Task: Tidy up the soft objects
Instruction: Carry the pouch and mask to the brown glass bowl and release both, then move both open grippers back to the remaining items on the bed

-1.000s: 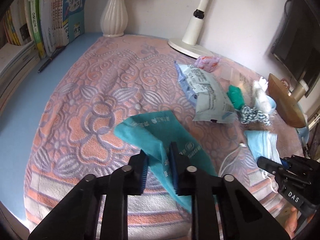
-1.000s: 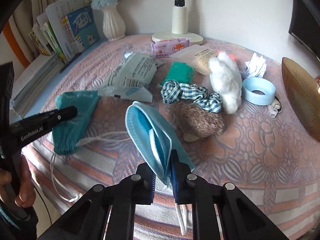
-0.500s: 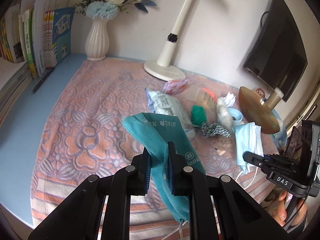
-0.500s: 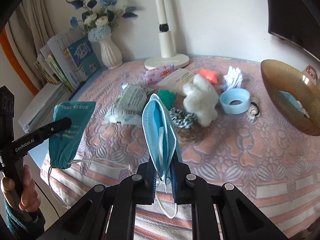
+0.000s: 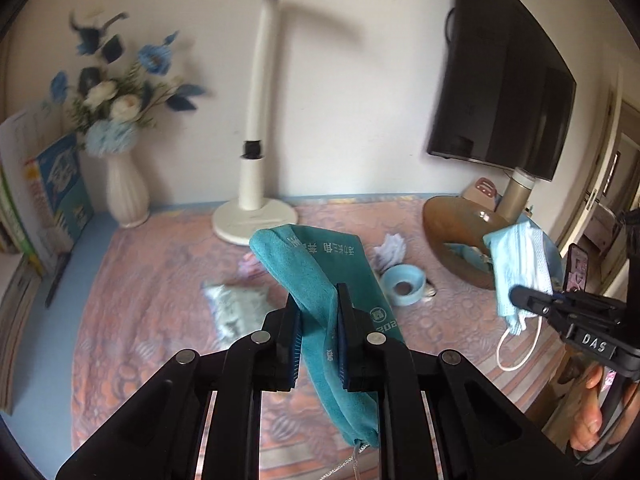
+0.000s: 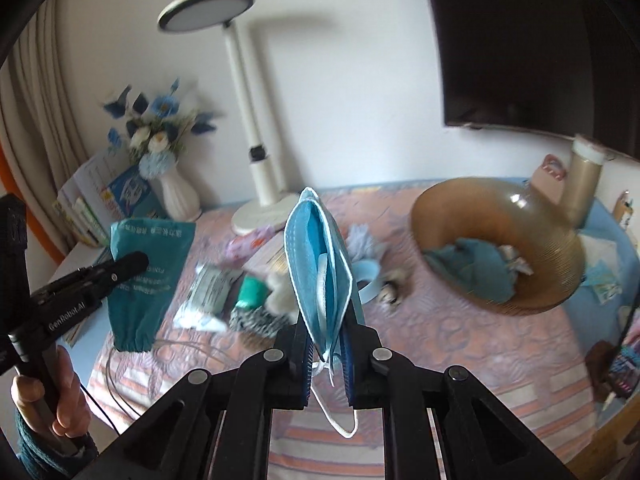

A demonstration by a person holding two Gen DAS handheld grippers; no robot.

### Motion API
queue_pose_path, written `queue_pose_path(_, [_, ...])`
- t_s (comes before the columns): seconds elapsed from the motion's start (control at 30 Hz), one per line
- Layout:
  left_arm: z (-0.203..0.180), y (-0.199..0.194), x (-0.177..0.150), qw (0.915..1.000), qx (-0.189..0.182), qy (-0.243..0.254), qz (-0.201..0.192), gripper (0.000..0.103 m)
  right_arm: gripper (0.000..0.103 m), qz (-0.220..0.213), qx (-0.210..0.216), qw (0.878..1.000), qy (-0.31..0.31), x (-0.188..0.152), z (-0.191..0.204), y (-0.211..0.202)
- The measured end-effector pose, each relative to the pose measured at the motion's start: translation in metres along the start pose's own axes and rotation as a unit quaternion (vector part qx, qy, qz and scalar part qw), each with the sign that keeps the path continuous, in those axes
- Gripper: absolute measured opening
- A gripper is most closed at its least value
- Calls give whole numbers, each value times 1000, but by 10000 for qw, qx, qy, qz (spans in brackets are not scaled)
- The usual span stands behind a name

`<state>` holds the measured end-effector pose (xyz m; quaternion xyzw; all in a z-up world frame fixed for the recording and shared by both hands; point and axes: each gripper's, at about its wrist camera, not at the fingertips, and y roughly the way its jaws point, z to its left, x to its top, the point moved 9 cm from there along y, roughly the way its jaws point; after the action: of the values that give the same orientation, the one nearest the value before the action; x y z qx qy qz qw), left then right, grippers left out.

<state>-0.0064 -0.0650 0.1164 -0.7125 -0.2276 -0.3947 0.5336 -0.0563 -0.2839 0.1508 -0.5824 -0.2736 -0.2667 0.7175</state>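
Observation:
My left gripper (image 5: 319, 312) is shut on a teal cloth pouch (image 5: 320, 276) and holds it in the air above the patterned table mat; the pouch also shows in the right wrist view (image 6: 150, 268). My right gripper (image 6: 327, 338) is shut on a folded light-blue face mask (image 6: 320, 264), lifted above the table; the mask also shows at the right of the left wrist view (image 5: 516, 268). A brown bowl (image 6: 496, 240) at the right holds a teal cloth and other soft items.
On the mat lie a plastic packet (image 6: 212, 288), a green roll (image 6: 252, 290), a checked scrunchie (image 6: 256, 320), a white plush (image 6: 280, 294) and a light-blue ring (image 5: 404, 284). A desk lamp (image 5: 256, 184), a vase (image 5: 126, 192) and books (image 5: 44, 208) stand at the back left.
Both grippers have risen well above the table with the pouch and the mask. Both views have tilted up toward the wall and the bowl.

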Motion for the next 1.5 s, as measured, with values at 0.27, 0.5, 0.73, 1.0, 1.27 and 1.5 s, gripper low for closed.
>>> queue_pose_path(0.27, [-75, 24, 47, 9976, -341, 569, -204, 11, 11, -458, -622, 9961, 418, 41, -75, -28])
queue_pose_path(0.5, [-139, 62, 72, 9937, -640, 891, -207, 11, 11, -618, -876, 9895, 972, 58, -132, -30])
queue_pose_path(0.73, [-188, 104, 77, 9917, -641, 1087, -230, 11, 11, -477, -1151, 9848, 1207, 60, -172, -5])
queue_pose_path(1.0, [-226, 141, 83, 9893, -709, 1252, -242, 11, 11, -331, -1431, 9820, 1185, 64, -198, 24])
queue_pose_path(1.27, [-240, 156, 96, 9867, -1052, 1122, -524, 53, 41, -203, -1597, 9786, 1280, 64, -214, 44])
queue_pose_path(1.5, [-208, 129, 108, 9883, -981, 830, -817, 78, 57, -336, -1667, 9770, 1286, 61, -208, 23])
